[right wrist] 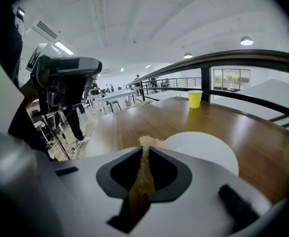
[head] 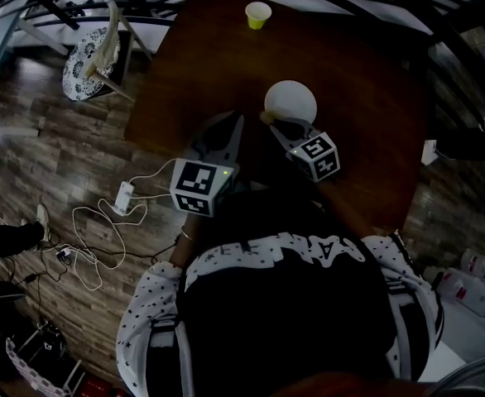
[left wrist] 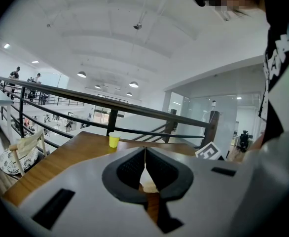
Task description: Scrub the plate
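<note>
Two grippers, fingers closed: right gripper [right wrist: 145, 156] pinches sponge [right wrist: 147, 142], left gripper [left wrist: 145, 151] empty. Risk: plate [right wrist: 203, 149] unheld, may slide on tabletop [right wrist: 134, 115] w/ scrub pressure.

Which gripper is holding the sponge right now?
The right gripper: its jaws are shut on the tan sponge by the white plate. The left gripper has jaws shut on nothing.

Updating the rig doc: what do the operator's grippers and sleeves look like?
Both the left gripper and right gripper are light grey, with wedge-shaped tongs that taper to a point and are lined with black textured pads. Each carries a cube with black-and-white square markers. The sleeves are white with small black dots; the top is black with white lettering.
</note>
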`<act>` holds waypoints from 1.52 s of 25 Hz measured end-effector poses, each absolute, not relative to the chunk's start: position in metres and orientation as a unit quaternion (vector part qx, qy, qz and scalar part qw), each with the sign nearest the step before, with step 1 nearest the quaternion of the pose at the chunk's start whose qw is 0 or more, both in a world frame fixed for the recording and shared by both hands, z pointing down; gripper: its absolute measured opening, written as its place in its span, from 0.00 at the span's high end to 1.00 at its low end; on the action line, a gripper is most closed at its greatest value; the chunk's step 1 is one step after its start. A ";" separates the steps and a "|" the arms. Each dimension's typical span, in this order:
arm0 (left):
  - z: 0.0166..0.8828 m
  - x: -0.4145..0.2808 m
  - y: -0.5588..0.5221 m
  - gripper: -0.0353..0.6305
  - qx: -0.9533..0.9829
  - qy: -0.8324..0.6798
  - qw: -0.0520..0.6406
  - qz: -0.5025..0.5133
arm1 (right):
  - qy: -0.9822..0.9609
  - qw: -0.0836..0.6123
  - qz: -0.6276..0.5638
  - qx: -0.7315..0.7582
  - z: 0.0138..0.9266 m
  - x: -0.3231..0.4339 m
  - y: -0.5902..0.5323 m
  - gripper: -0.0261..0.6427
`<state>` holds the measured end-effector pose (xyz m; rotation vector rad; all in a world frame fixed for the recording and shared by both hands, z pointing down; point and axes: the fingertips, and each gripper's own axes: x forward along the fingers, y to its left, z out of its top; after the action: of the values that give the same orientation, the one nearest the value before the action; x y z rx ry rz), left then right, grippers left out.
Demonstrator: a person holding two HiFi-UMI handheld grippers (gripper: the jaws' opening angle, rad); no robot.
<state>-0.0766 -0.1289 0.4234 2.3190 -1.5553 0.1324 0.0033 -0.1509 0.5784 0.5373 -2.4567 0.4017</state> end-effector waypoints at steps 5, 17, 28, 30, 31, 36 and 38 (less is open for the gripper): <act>0.422 -0.079 -0.128 0.92 0.817 -0.548 0.173 0.046 | -0.926 0.279 0.153 0.205 0.570 0.001 -0.152 0.89; 0.425 -0.075 -0.133 0.92 0.822 -0.539 0.175 0.048 | -0.933 0.241 0.125 0.236 0.550 0.009 -0.176 0.89; 0.427 -0.077 -0.142 0.92 0.820 -0.542 0.176 0.051 | -0.927 0.232 0.114 0.272 0.546 0.025 -0.215 0.89; 0.427 -0.076 -0.143 0.92 0.820 -0.542 0.178 0.052 | -0.927 0.232 0.112 0.274 0.545 0.027 -0.221 0.89; 0.427 -0.075 -0.144 0.92 0.820 -0.542 0.179 0.052 | -0.926 0.232 0.111 0.275 0.545 0.028 -0.223 0.89; 0.430 -0.071 -0.147 0.92 0.821 -0.538 0.180 0.057 | -0.924 0.239 0.108 0.280 0.550 0.032 -0.235 0.89; 0.429 -0.071 -0.149 0.92 0.821 -0.539 0.179 0.058 | -0.922 0.242 0.107 0.281 0.553 0.033 -0.240 0.89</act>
<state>-0.0707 -0.1490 0.4293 2.3221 -1.5227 0.1647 0.0331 -0.2402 0.5527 0.7697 -2.5225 0.2922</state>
